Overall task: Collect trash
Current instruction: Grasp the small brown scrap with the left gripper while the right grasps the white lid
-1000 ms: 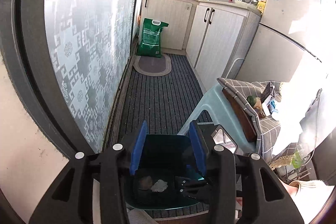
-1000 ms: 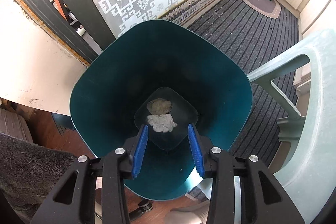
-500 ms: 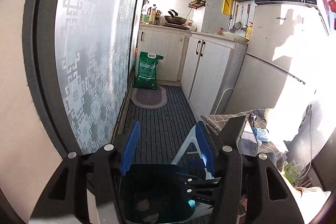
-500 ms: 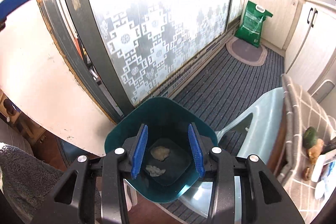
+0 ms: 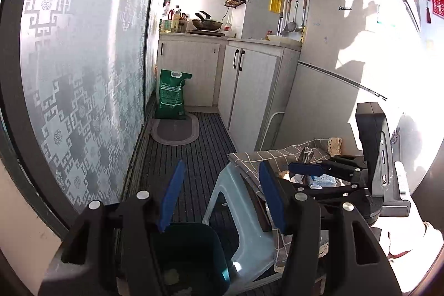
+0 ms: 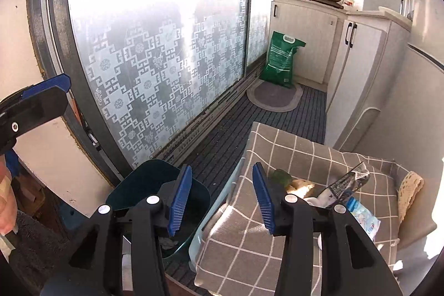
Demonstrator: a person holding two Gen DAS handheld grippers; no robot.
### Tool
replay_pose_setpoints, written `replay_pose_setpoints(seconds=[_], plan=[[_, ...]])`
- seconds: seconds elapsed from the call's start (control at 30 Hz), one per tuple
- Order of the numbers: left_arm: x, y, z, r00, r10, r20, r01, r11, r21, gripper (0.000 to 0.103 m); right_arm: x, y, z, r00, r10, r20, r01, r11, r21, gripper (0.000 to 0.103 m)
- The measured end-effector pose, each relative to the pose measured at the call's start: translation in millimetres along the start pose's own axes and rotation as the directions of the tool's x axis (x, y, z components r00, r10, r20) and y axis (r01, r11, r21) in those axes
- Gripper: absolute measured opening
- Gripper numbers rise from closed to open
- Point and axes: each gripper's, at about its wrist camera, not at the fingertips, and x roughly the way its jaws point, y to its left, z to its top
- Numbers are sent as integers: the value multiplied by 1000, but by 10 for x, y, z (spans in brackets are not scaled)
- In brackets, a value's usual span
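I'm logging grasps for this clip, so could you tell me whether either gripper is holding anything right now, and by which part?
Nothing is held: the left gripper and the right gripper are both open with nothing between their fingers.

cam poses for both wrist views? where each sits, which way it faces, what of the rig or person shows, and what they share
Left wrist: on the left hand-held gripper, open, above the teal bin, facing down the kitchen aisle toward the cabinets; the right hand-held gripper shows at right.
Right wrist: on the right hand-held gripper, open, facing the frosted sliding door and the checked cloth over the stool; the left gripper's blue finger shows at left.
Shared: bin, green bag, oval mat, checked cloth, stool.
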Motion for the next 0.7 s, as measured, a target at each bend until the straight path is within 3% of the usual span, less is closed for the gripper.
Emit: replay_pose_setpoints(seconds=[0.33, 0.4, 0.57, 0.7], plan=[[601, -604, -213, 991, -71, -115, 82, 992, 97, 59, -326, -749, -295, 996, -85, 17, 82, 989, 123, 49], [734, -695, -270, 986, -81, -146, 98, 989, 112, 59, -359, -869, -380, 995, -95, 6, 93, 986, 140, 49], [1077, -878, -417, 970, -97, -223, 130, 982, 134, 46, -415, -1099, -553, 995, -95, -10, 95, 979, 179, 49], [1344, -1035, -533, 951, -114, -287, 163, 975, 153, 44, -443, -1220, -670, 996, -84, -20, 86, 975, 204, 49]])
